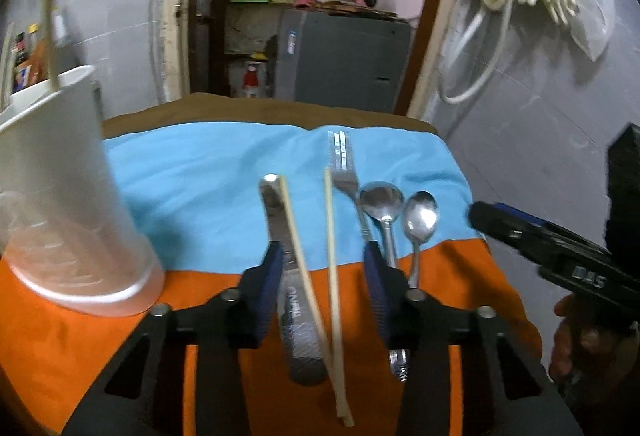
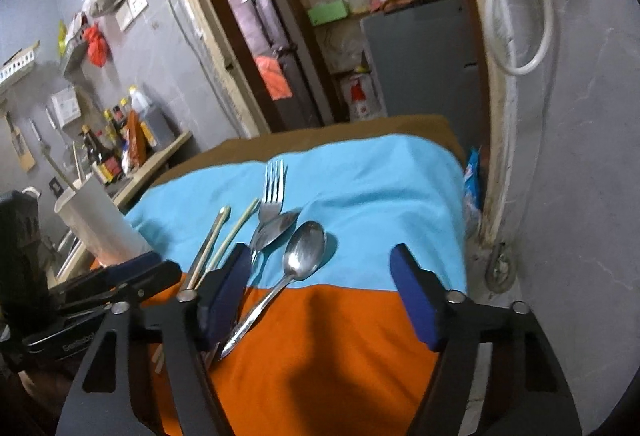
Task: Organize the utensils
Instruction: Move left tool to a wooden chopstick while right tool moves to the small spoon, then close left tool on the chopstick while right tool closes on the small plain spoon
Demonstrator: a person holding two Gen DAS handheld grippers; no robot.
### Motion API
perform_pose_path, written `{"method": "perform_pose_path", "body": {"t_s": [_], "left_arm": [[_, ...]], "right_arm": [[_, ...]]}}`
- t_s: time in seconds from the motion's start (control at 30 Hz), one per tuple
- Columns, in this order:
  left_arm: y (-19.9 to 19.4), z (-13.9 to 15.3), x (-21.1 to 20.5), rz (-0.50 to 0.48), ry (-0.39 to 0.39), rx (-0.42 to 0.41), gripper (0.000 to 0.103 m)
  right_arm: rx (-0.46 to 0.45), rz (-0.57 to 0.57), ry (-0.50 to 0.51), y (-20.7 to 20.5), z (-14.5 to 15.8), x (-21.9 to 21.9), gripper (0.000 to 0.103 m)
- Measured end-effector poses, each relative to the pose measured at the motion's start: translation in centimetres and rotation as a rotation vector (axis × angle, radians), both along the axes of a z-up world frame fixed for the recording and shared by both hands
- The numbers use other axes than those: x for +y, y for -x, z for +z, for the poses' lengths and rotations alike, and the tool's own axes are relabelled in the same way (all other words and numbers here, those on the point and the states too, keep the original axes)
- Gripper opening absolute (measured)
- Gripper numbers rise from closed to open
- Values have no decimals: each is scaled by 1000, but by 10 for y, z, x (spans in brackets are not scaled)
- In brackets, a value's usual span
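Observation:
Utensils lie in a row on a blue and orange cloth [image 1: 200, 171]: a metal knife [image 1: 280, 236], two pale chopsticks [image 1: 332, 256], a fork [image 1: 345, 171] and two spoons [image 1: 382, 203] [image 1: 419, 220]. My left gripper [image 1: 324, 276] is open, low over the knife and chopsticks, which lie between its fingers. A white holder cup [image 1: 68, 195] stands at the left with a chopstick in it. My right gripper [image 2: 324, 296] is open and empty above the cloth, with a spoon [image 2: 304, 248] between its fingers and the fork [image 2: 272, 187] beyond.
The table [image 2: 320, 131] ends at a doorway with shelves and a grey cabinet [image 1: 344, 55] behind. A side counter with bottles [image 2: 116, 143] is at the left. A grey wall with a hose [image 2: 520, 15] is close on the right.

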State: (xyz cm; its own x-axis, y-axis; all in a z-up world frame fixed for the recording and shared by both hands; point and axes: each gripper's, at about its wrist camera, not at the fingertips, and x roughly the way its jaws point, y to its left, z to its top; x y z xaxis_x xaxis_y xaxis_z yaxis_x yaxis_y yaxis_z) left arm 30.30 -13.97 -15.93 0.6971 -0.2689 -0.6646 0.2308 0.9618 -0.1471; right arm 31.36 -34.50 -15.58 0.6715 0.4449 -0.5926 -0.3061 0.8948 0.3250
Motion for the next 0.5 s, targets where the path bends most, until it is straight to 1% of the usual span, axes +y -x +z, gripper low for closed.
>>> {"method": "perform_pose_path", "body": {"t_s": [0.07, 0.1, 0.17, 0.3, 0.37, 0.5], "left_arm": [[-5, -2, -3, -24, 4, 9, 25], [-7, -2, -3, -34, 4, 17, 23], [-13, -4, -4, -48, 1, 33, 19], [-27, -12, -7, -69, -3, 86, 14], [-34, -16, -7, -80, -1, 118, 12], [-43, -22, -9, -88, -16, 165, 12]], "right_arm": [[25, 22, -2, -6, -5, 3, 55], [40, 31, -5, -10, -7, 4, 54], [71, 36, -16, -17, -11, 4, 48], [124, 42, -52, -30, -18, 1, 42], [155, 47, -69, -36, -22, 1, 35], [166, 54, -86, -43, -24, 0, 34]]}}
